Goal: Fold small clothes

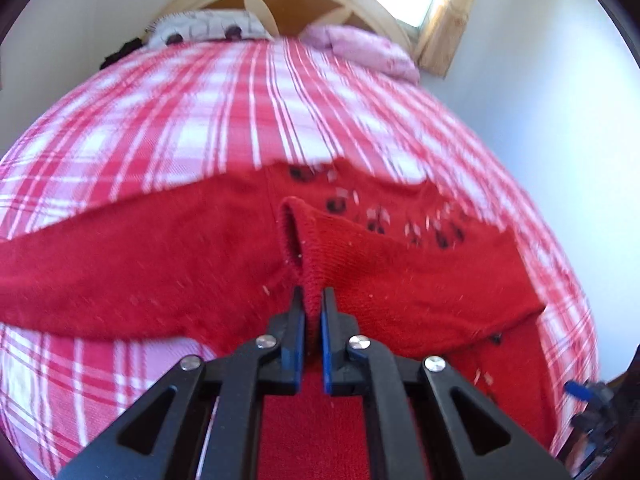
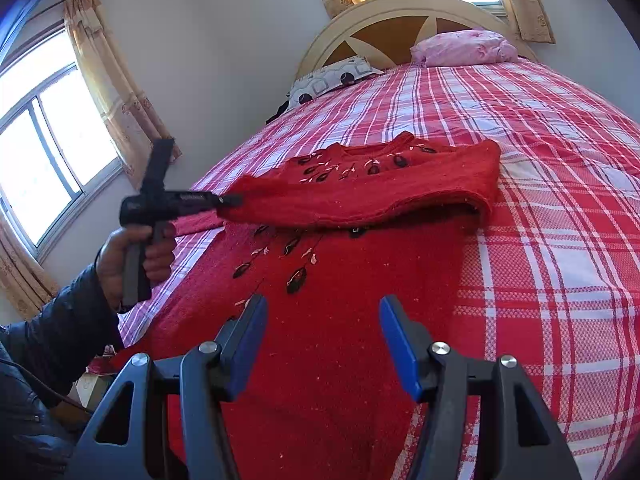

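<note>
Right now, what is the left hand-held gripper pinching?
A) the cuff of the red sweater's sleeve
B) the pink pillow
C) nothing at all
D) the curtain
A: in the left wrist view the left hand-held gripper has its blue pads shut on the ribbed cuff of the red sweater, lifted off the checked bedspread.

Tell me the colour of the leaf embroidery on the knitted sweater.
Black leaves with pale pinkish-white accents on the red knitted sweater, clearest in the right wrist view.

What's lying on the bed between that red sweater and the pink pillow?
Only bare checked bedspread lies between the red sweater and the pink pillow, as the right wrist view shows.
</note>
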Tool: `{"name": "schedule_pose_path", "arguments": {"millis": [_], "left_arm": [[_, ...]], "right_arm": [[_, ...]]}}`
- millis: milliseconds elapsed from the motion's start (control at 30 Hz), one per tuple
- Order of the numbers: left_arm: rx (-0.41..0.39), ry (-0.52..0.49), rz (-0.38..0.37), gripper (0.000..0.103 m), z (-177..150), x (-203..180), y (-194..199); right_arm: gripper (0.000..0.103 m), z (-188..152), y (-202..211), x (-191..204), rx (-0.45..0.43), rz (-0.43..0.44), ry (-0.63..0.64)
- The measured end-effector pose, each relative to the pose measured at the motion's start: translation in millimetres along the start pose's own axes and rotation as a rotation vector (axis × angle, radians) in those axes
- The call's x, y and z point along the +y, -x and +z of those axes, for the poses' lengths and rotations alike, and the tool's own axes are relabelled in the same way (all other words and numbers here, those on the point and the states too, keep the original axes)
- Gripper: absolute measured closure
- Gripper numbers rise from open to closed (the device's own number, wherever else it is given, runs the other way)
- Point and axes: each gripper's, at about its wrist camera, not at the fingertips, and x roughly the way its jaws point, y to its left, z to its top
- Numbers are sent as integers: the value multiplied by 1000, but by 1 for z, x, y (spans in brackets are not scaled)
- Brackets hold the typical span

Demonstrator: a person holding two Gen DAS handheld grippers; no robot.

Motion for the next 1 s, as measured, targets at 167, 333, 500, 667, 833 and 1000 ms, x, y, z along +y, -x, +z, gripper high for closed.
{"name": "schedule_pose_path", "arguments": {"millis": [167, 333, 500, 667, 833, 1000], "left_arm": [[2, 10, 42, 96, 0, 19, -5], [87, 17, 62, 86, -16, 25, -35], [34, -2, 139, 26, -21, 25, -29], [19, -116, 298, 24, -23, 26, -27], [56, -133, 329, 21, -26, 38, -31], [-47, -84, 367, 0, -24, 73, 15]], "right_arm": [[44, -1, -8, 3, 13, 10, 2], [44, -5, -20, 12, 53, 13, 24], [42, -9, -22, 20, 63, 9, 63], [40, -11, -24, 15, 58, 18, 36], [40, -11, -25, 13, 60, 9, 32], [39, -10, -21, 11, 37, 17, 25]]}}
